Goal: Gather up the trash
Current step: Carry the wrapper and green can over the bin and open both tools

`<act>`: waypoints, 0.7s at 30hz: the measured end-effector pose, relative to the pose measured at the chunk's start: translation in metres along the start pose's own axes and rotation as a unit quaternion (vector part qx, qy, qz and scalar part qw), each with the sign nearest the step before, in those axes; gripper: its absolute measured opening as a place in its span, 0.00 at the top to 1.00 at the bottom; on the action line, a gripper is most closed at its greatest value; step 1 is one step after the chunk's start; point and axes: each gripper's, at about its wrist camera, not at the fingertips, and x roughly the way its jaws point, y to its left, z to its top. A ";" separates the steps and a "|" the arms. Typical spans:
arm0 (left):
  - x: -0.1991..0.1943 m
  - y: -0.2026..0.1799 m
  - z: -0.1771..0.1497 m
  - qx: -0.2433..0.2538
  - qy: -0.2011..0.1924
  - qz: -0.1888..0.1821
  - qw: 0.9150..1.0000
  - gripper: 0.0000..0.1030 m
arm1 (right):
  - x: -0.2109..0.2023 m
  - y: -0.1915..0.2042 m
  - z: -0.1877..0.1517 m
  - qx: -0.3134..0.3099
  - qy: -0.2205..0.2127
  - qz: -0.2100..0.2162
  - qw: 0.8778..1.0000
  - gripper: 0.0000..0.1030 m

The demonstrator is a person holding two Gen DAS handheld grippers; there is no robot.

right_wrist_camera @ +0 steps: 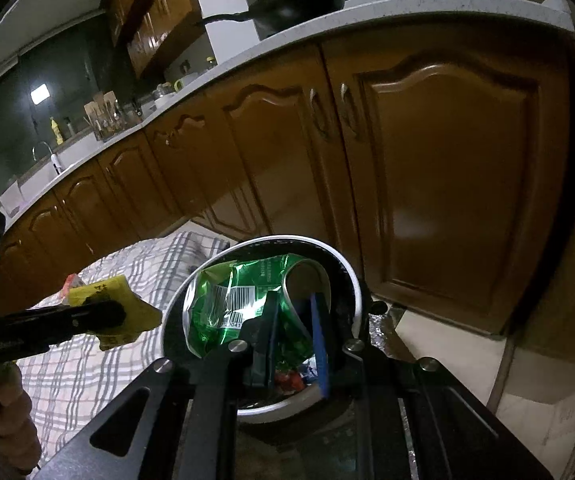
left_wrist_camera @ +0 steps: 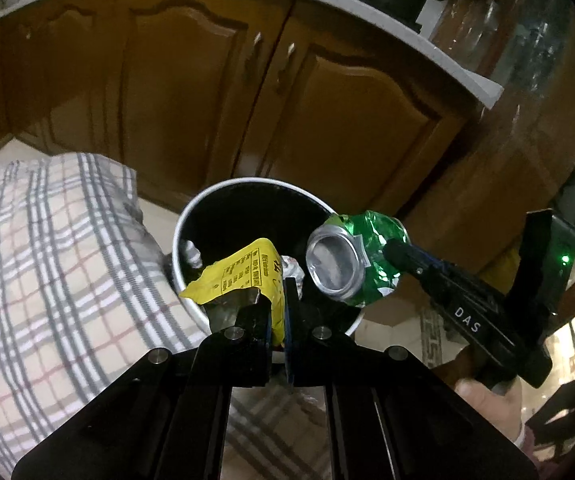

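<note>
**Both pieces over the bin, neither dropped yet**

Your left gripper [left_wrist_camera: 277,304] is clenched on a yellow wrapper [left_wrist_camera: 239,276], low in the centre of the left wrist view, with the wrapper's free end hanging over the near rim of the bin [left_wrist_camera: 191,216]. Your right gripper [right_wrist_camera: 293,320] is clamped on a crushed green can [right_wrist_camera: 231,300]; in the right wrist view the can sits in front of the bin's mouth, in the lower middle of the frame. The bin stands on the floor just in front of the wooden cabinets [left_wrist_camera: 191,92], with a checked cloth [left_wrist_camera: 47,248] to its left. Some scraps already lie inside it.

What could go wrong from here:

- The wrapper looks to be only partly over the opening. Let go now and it may catch on the rim or flutter onto the cloth, because it is light and lopsided.
- The can is near the right edge of the bin in the left wrist view. Dropped there, it could strike the rim and bounce to the floor.
- The two grippers are close together; releasing both at once risks one piece knocking the other aside.
- Pressing down on the rim could tip the bin.
</note>
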 end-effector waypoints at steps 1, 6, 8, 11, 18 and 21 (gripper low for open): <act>0.004 0.000 0.001 -0.002 0.003 0.000 1.000 0.97 | 0.002 -0.001 0.000 -0.001 0.002 -0.001 1.000 0.85; 0.017 -0.002 0.002 -0.003 0.016 -0.001 1.000 0.97 | 0.011 -0.005 0.002 -0.005 0.010 -0.004 1.000 0.85; 0.021 -0.004 0.002 0.000 0.019 0.000 1.000 0.97 | 0.015 -0.006 0.003 -0.009 0.014 -0.006 1.000 0.85; 0.027 -0.006 0.003 0.002 0.024 0.001 1.000 0.97 | 0.023 -0.008 0.002 -0.010 0.022 -0.007 1.000 0.85; 0.036 -0.005 0.005 -0.001 0.034 0.003 0.999 0.97 | 0.034 -0.010 0.005 -0.016 0.032 -0.006 0.999 0.85; 0.039 -0.003 0.006 -0.005 0.036 0.004 0.999 0.97 | 0.037 -0.011 0.007 -0.017 0.035 -0.007 0.999 0.85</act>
